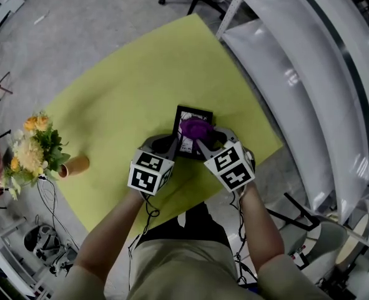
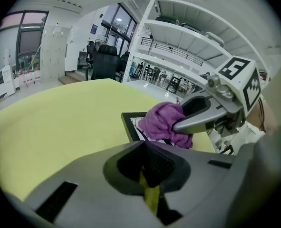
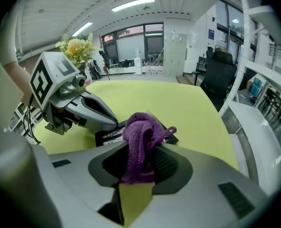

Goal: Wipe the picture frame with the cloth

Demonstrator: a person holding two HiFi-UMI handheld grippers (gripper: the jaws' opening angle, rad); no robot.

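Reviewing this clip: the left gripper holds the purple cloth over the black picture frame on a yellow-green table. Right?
No: the right gripper holds the purple cloth, clamped between its jaws in the right gripper view. The rest stands: it is over the black picture frame on the yellow-green table.

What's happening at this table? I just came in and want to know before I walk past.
A person works with two handheld grippers at a yellow-green table. The right gripper holds a bunched purple cloth over the black picture frame lying flat there. The left gripper, its jaws together, sits at the frame's left edge, apparently steadying it.
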